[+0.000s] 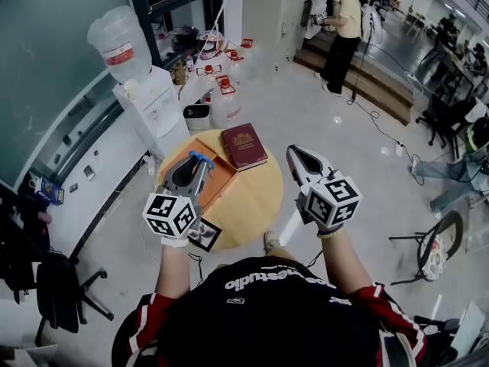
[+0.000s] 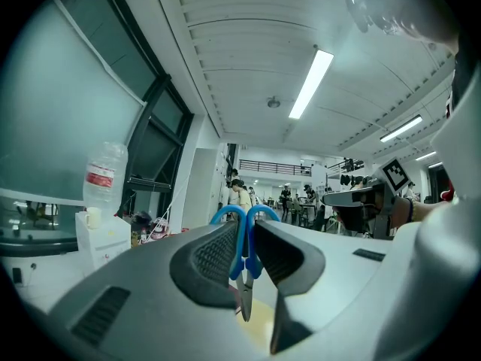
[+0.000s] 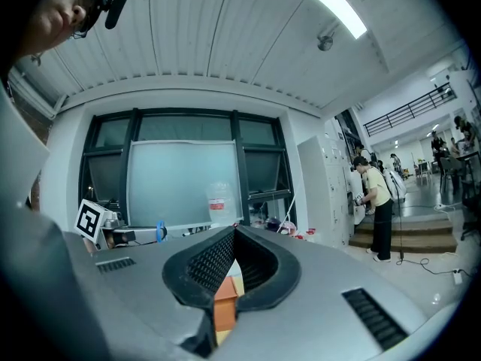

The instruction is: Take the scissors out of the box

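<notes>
Left fingers [image 2: 207, 258] clamped on blue scissors [image 2: 239, 239], right fingers [image 3: 203, 265] together, at round wooden table [image 1: 252, 197], grey floor [image 1: 321, 128].

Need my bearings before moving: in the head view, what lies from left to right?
Water dispenser → scissors, clamped in the left gripper → red book → right gripper. The orange box sits partly under the left gripper, so it is left out.

Scissors [image 2: 240, 254] blue-handled; box [image 1: 221, 179] orange; book [image 1: 244, 145] dark red; table [image 1: 254, 199] pale yellow.
</notes>
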### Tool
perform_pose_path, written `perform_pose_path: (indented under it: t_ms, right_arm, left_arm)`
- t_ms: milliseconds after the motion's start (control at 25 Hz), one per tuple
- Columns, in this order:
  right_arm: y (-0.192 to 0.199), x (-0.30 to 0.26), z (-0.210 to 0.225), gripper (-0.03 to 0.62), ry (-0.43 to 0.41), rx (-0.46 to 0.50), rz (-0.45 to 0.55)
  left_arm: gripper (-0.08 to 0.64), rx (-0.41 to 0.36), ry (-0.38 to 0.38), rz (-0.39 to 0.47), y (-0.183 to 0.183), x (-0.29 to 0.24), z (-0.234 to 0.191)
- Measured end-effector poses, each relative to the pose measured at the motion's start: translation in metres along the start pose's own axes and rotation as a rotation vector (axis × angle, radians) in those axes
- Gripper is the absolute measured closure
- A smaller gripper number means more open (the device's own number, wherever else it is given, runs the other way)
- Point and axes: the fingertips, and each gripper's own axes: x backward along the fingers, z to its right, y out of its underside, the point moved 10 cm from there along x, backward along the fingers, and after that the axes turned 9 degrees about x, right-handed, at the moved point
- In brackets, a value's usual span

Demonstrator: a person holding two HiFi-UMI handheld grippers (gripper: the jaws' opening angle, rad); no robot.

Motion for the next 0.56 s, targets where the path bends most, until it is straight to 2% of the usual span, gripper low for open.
perform_pose_path:
  t_ms: [560]
  right_arm:
    - [0.006,0.009,0.007,0.566,0.007,-0.015,0.002]
  left_arm:
    - [0.468,-0.014,0.014,-0.01,0.004,-0.006,0.013]
